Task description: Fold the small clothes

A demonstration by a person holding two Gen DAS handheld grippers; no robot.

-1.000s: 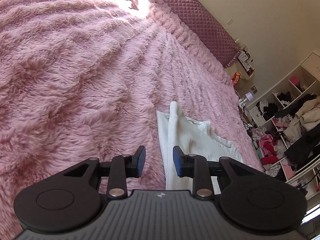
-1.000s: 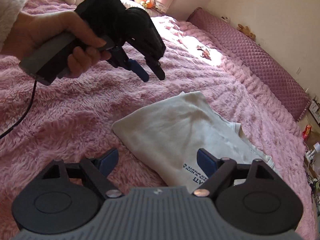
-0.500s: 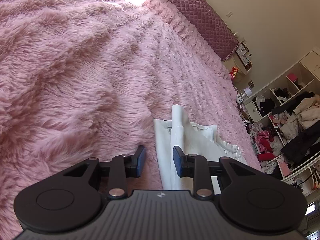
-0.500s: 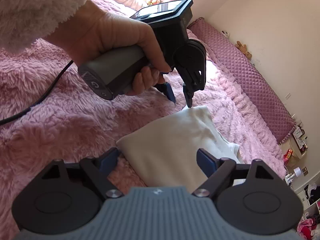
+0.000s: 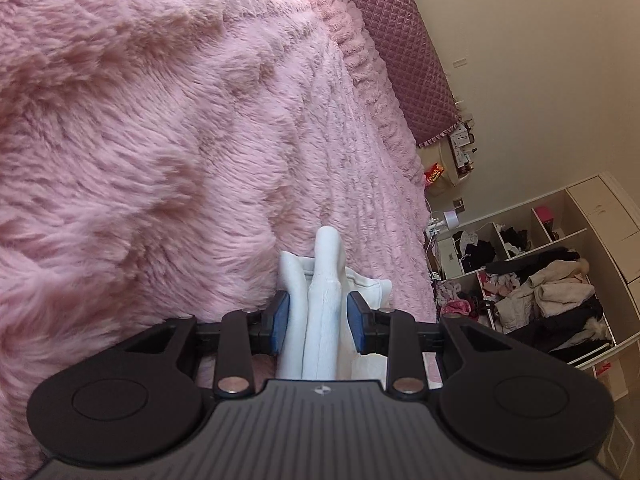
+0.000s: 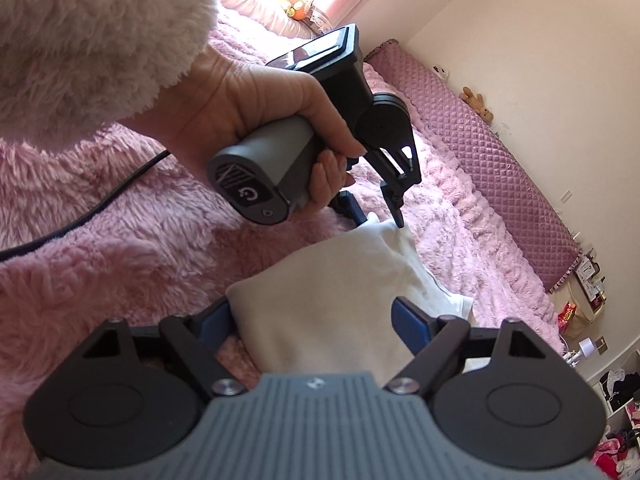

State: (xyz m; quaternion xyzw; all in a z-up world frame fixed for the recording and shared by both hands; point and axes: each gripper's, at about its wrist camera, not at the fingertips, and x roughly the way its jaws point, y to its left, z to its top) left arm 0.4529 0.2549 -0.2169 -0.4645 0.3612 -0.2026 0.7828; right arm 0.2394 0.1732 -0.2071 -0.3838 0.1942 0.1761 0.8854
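Two tools: both at one white garment [image 6: 332, 304] lying on the pink fleece blanket [image 5: 140, 140] of the bed.
Left tool [image 5: 318, 322]: jaws narrow, straddling a raised fold at the garment's edge; cloth fills the gap, but firm clamping cannot be told.
Left hand [image 6: 256, 120]: grips the grey handle; fingertips meet the cloth's far corner.
Right tool [image 6: 310, 320]: jaws wide, spanning the near corner, left pad at the edge.
Background: quilted headboard [image 6: 480, 152], shelves of clothes [image 5: 540, 280].
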